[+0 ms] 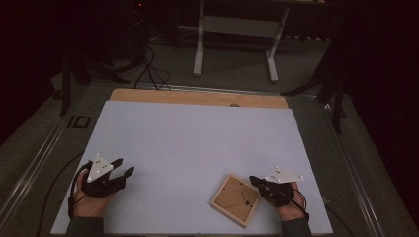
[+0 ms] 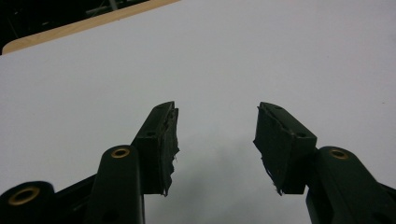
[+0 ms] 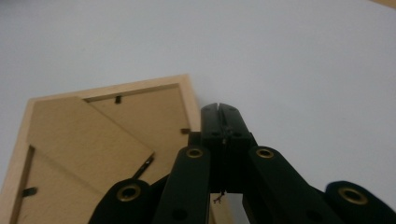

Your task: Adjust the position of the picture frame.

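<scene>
Square wooden frame [image 1: 236, 199] lies back-up on smooth white board [image 1: 197, 143].

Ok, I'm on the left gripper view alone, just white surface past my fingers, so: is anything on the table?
Observer: Yes, a wooden picture frame lies back side up at the front right.
Operator: Where's the right gripper?
Observer: The right gripper is at the frame's right edge, fingers shut, nothing between them.
Operator: And mine?
Observer: The left gripper is at the front left, well apart from the frame.
</scene>
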`<state>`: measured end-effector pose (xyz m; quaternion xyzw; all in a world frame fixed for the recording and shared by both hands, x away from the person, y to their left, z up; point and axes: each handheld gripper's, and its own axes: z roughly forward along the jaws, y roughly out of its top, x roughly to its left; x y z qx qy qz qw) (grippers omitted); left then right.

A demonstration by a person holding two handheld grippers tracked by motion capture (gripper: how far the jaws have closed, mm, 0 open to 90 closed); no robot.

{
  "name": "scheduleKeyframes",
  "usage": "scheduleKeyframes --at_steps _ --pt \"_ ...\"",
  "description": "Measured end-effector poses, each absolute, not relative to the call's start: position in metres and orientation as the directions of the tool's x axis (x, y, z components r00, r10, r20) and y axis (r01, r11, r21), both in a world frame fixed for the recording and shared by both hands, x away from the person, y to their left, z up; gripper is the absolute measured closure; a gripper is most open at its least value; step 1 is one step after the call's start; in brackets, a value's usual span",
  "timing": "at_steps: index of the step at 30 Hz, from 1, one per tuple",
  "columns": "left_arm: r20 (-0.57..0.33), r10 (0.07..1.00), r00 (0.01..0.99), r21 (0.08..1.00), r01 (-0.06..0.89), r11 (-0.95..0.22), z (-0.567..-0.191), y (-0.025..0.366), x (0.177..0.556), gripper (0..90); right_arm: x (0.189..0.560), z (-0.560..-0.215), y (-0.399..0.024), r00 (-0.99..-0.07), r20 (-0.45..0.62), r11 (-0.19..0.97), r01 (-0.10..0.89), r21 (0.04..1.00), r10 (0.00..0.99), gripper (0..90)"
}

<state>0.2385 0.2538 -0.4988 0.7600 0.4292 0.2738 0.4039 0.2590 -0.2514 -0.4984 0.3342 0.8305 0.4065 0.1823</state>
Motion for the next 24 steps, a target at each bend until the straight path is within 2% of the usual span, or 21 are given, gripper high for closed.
scheduleKeyframes --at_steps 11,24 --pt "0.069 0.875 0.479 0.848 0.434 -0.304 -0.500 0.254 0.240 48.1 0.262 -0.512 -0.228 -0.755 -0.069 0.543 0.402 0.738 0.653 89.8" --pt "0.073 0.875 0.479 0.844 0.438 -0.310 -0.502 0.253 0.242 48.1 0.263 -0.513 -0.218 -0.745 -0.117 0.564 0.383 0.731 0.657 89.9"
